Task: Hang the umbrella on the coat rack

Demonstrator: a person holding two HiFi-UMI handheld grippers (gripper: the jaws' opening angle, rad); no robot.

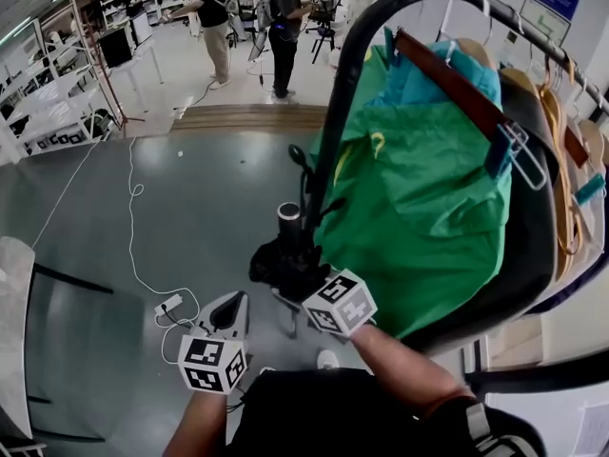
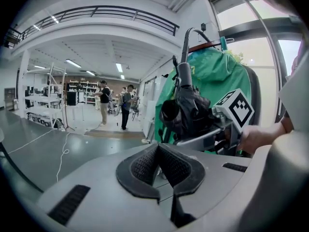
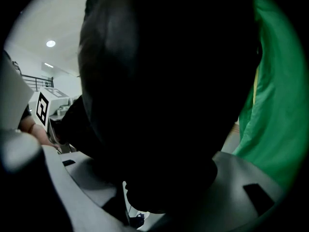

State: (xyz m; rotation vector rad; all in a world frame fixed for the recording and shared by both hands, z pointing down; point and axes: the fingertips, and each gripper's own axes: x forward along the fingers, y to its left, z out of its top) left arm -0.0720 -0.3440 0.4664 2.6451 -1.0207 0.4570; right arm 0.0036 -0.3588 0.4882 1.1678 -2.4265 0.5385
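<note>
Umbrella (image 1: 285,255) sits in the right gripper (image 1: 304,288), low in front of the person and just beside the left end of the coat rack (image 1: 354,65) without hanging on it. A black tube of that rack curves up and over right behind it, and a large green garment (image 1: 419,208) hangs from the rail close to its right side, filling most of the space there. Further along the rail are wooden hangers (image 1: 447,79), one with a blue clip (image 1: 501,150). On the grey floor (image 1: 190,188) to the left a white cable (image 1: 131,236) trails down to a power strip (image 1: 169,305), and well beyond, two people (image 1: 214,22) stand near shelving (image 1: 48,103). The umbrella's long axis is close to upright, leaning a little, with its cylindrical, grey-topped end pointing up. It is a short folding umbrella, collapsed, its black fabric bunched in loose folds below that cylinder. The right gripper's jaws are clamped wide around this bundle, which fills nearly all of the right gripper view. The left gripper (image 2: 158,151) hovers lower and to the left, apart from the umbrella, its ribbed pads pressed together with nothing between them.
</note>
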